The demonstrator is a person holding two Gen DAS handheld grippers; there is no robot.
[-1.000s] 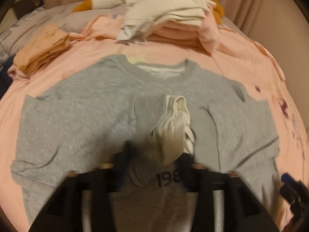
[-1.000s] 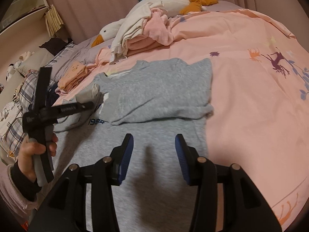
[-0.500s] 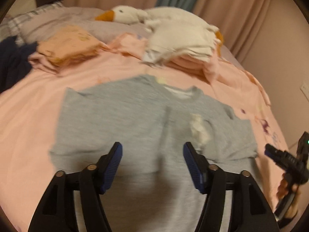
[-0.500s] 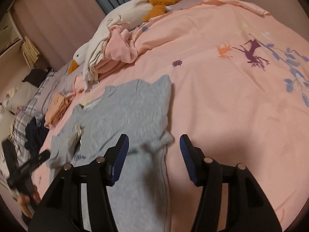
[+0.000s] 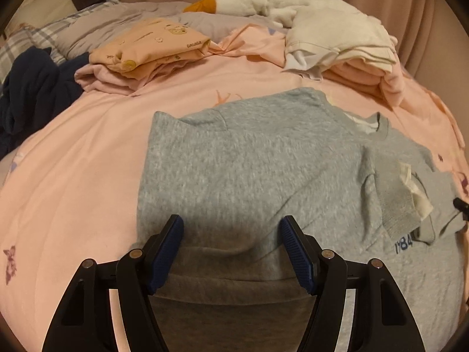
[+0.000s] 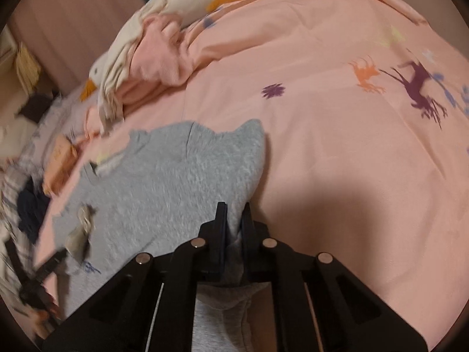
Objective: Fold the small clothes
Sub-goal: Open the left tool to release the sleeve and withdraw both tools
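**Colours on the bed**

You see a heather-grey sweatshirt [image 5: 249,170] with navy numerals and a cream sleeve lining, lying on a salmon-pink sheet [image 6: 337,146] printed with purple and orange deer and flowers. Your gripper pads [image 5: 165,252] are blue on black frames. The goose [image 5: 234,1] is white, orange-billed; nearby, a peach bundle [image 5: 149,45].

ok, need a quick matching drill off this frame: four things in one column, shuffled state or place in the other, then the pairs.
Things:
1. left gripper
2. right gripper
3. plush goose
4. navy garment

States or places:
A. shut on the grey sweatshirt
B. open above the sweatshirt
C. bunched at the bed's left edge
D. lying at the head of the bed, partly under folded clothes

Pairs: 1-B, 2-A, 3-D, 4-C
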